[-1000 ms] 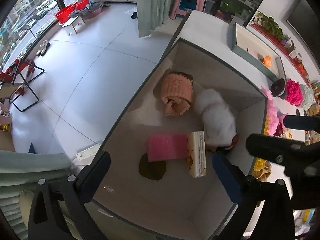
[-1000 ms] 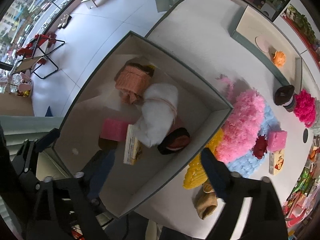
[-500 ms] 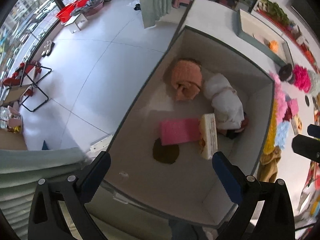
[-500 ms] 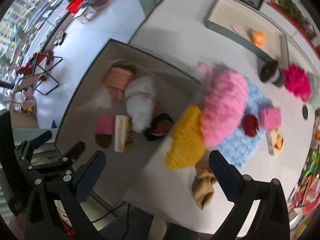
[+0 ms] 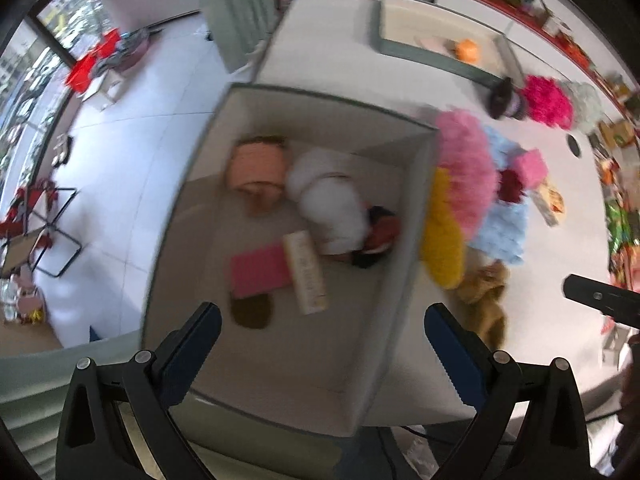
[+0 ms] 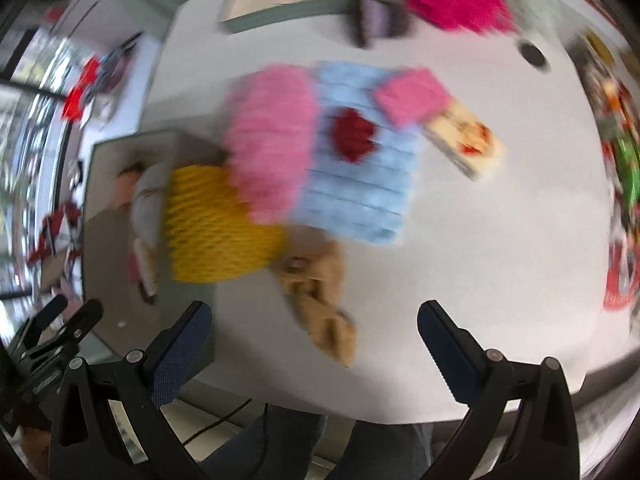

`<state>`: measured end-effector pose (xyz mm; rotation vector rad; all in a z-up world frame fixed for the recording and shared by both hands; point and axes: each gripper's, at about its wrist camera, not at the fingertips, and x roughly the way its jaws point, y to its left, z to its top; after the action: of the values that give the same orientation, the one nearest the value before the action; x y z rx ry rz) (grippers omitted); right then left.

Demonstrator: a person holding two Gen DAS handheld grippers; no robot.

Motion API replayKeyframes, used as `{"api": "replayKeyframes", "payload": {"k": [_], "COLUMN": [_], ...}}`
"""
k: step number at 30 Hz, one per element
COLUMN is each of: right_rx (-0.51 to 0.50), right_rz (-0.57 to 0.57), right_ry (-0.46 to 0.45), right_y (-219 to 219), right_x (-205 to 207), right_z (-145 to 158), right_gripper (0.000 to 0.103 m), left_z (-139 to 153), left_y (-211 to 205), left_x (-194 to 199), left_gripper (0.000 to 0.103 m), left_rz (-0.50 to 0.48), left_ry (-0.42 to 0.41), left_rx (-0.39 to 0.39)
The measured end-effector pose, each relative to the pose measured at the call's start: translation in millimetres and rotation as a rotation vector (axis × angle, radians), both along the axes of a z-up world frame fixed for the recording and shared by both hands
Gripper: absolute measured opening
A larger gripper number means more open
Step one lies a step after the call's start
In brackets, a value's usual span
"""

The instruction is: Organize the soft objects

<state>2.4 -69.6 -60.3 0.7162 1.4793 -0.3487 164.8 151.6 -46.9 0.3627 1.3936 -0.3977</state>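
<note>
While both spread wide, left gripper (image 5: 322,336) empty, right gripper (image 6: 314,330) empty

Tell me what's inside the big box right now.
In the box: a peach knit roll, white plush bundle, pink sponge, cream packet, dark round pad, and a black-and-red item partly hidden beneath the plush.

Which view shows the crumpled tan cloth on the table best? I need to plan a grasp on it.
The right wrist view: the crumpled tan cloth lies whole between the open fingers, though motion-blurred. The left wrist view shows it sharper but off-side beside the box.
</note>
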Motion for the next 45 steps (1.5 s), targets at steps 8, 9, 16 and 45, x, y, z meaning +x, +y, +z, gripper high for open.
{"api": "replayKeyframes", "payload": {"k": [8, 9, 16, 45], "right_rx": [0.041, 0.043, 0.024, -0.19], "right_rz": [-0.11, -0.112, -0.069, 0.589], "right_ry": [0.075, 0.081, 0.12, 0.085], "right_y": [-50.0, -54.9, -89.2, -110.7], "right_x": [-57.2, -62.5, -81.0, 89.4], "right_z": [-30.3, -32.2, -46.4, -136.7], "right_gripper": [0.103, 0.103, 0.103, 0.103], "left_z": [-10.9, -14.7, -65.4, -161.1], "left_y": [-74.9, -83.2, -127.7, -145.1], "left_x": [-36.9, -41.9, -70.3, -83.5], "left_gripper": [0.102, 0.102, 0.102, 0.103], "left_rz": [-0.134, -0.143, -0.103, 0.298], "left_ry": [0.063, 0.073, 0.154, 0.18], "left_rx": [0.006, 0.011, 0.066, 0.052]}}
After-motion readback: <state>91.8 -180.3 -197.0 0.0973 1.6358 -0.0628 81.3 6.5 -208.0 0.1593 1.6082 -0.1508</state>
